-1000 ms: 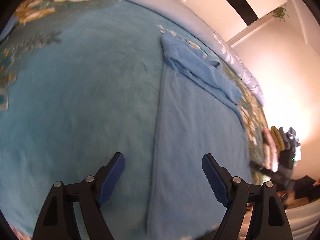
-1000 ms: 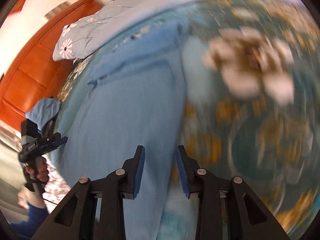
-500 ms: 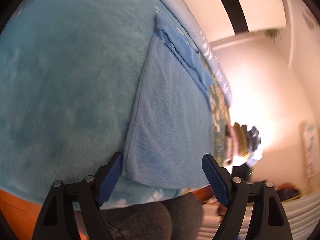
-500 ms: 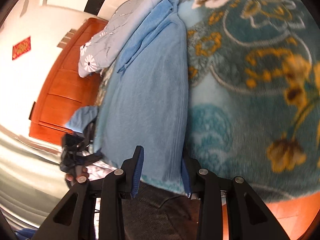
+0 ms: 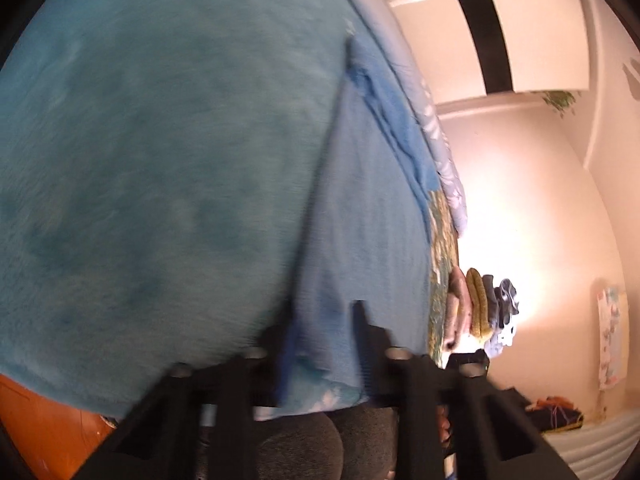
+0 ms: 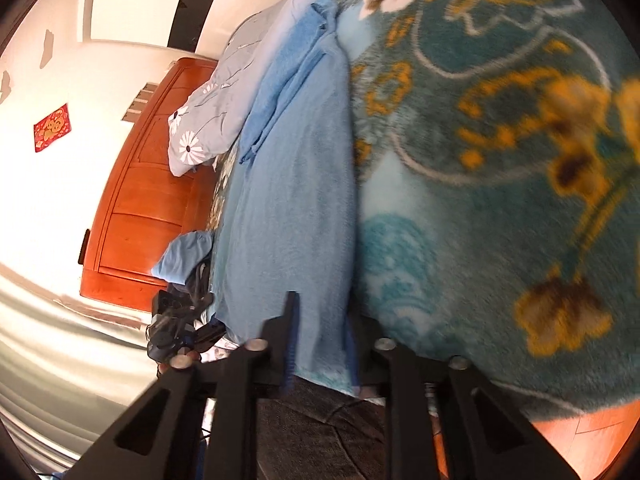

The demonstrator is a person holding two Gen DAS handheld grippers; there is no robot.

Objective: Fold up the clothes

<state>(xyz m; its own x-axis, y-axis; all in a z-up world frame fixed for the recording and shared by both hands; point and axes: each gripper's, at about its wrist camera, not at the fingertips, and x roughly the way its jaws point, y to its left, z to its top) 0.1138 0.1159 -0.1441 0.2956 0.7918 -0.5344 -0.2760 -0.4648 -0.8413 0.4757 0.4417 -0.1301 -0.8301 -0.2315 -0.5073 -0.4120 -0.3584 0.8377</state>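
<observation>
Hem gripped at both corners.
Your left gripper [image 5: 322,322] and right gripper [image 6: 320,320] are closing, fingers clamped on the garment [image 6: 288,208] at the bed [image 6: 500,160] edge, ready to fold upward.

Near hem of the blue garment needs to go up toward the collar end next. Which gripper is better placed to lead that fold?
Neither clearly. The left gripper and right gripper are both closing on the near hem of the light blue garment, at opposite corners, cloth between the jaws. Lift both together.

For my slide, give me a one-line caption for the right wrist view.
Right hand-held gripper closing on the near hem of a light blue garment spread on a floral blanket.
</observation>
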